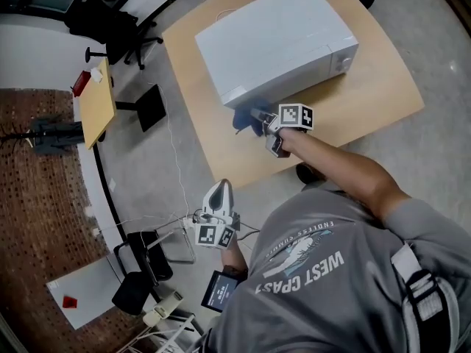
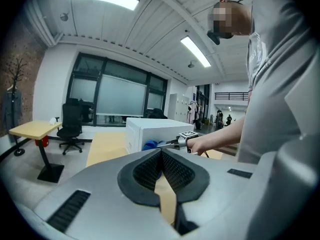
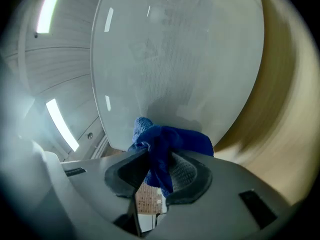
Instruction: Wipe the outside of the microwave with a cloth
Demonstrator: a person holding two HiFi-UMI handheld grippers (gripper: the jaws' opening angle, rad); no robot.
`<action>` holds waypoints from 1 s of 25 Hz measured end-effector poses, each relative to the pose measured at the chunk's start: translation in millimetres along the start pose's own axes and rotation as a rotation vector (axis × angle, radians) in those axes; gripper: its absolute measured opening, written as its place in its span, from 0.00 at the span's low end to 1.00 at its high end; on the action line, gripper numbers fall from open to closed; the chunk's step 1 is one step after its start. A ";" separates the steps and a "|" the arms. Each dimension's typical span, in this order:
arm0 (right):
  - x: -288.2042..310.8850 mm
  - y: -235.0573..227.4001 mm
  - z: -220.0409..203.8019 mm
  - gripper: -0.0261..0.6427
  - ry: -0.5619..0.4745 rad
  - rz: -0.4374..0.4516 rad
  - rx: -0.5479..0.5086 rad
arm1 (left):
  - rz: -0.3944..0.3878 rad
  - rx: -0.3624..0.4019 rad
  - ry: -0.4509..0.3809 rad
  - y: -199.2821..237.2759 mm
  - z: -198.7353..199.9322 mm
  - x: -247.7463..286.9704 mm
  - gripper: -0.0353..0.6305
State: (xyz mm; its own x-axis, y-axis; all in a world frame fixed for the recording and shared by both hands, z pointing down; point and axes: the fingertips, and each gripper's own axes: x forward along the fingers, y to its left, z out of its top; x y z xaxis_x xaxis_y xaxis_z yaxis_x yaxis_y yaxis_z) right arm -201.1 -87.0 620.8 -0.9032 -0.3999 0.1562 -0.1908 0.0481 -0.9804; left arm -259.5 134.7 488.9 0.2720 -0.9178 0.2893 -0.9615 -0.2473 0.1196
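A white microwave stands on a light wooden table. My right gripper is shut on a blue cloth and holds it against the microwave's near side wall. In the right gripper view the cloth bunches between the jaws, right in front of the white wall. My left gripper is shut and empty, held low off the table's near corner. From the left gripper view the microwave, the cloth and the right gripper show ahead.
A small yellow desk and black office chairs stand to the left across the grey floor. A black folding chair and cables lie near the person's feet. A phone is strapped at the left wrist.
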 end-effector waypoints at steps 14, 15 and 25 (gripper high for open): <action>-169.6 -24.6 186.0 0.17 -0.444 -0.077 0.001 | -0.169 0.029 0.020 -13.1 15.1 57.5 0.09; -180.8 -25.5 197.2 0.17 -0.474 -0.084 0.002 | -0.174 0.031 0.021 -13.6 16.0 59.9 0.09; -245.1 -22.7 237.6 0.16 -0.643 -0.066 0.044 | -0.207 0.045 0.026 -13.7 21.2 73.0 0.09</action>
State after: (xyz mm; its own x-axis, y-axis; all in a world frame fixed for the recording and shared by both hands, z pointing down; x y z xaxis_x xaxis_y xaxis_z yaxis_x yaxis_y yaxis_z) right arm 116.0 -207.5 576.3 -0.4764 -0.8700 0.1269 -0.2101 -0.0274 -0.9773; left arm -227.2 64.6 488.2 0.4640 -0.8378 0.2877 -0.8857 -0.4437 0.1364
